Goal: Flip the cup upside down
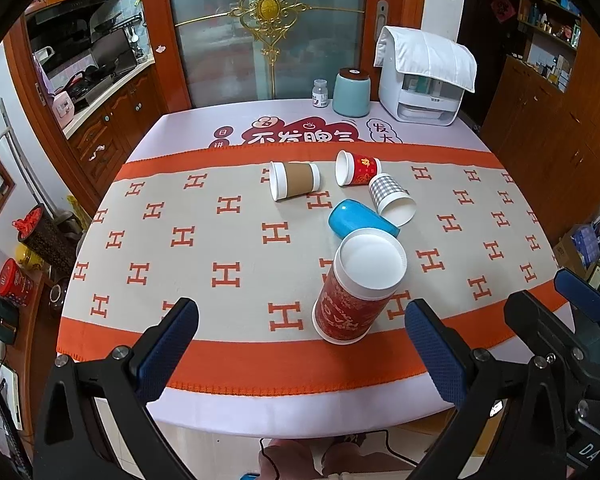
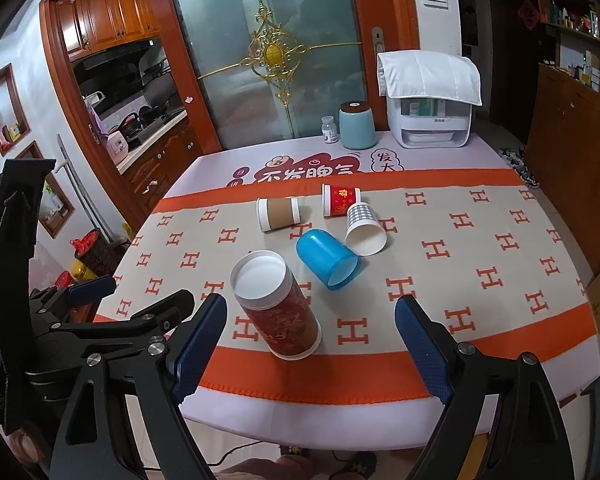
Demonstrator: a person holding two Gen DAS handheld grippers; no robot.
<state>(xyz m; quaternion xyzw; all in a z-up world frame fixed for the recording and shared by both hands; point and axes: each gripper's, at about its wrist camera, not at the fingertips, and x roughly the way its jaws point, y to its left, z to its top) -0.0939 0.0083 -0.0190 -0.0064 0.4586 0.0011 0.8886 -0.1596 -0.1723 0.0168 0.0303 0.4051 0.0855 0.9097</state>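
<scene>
Left wrist view: my left gripper [image 1: 302, 346] and right gripper [image 2: 311, 342] hover, jaws wide and empty; lower center, the red cup [image 1: 352, 292] stands rim-down on the desk [image 1: 228, 408], likely flipped.

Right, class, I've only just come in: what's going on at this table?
A person holds two handheld grippers over a patterned tablecloth, both open and holding nothing. The left gripper and right gripper sit near a tall red cup standing mouth down at the near edge. Behind it, four cups lie on their sides: a blue cup, a checked cup, a brown cup and a small red cup.
</scene>
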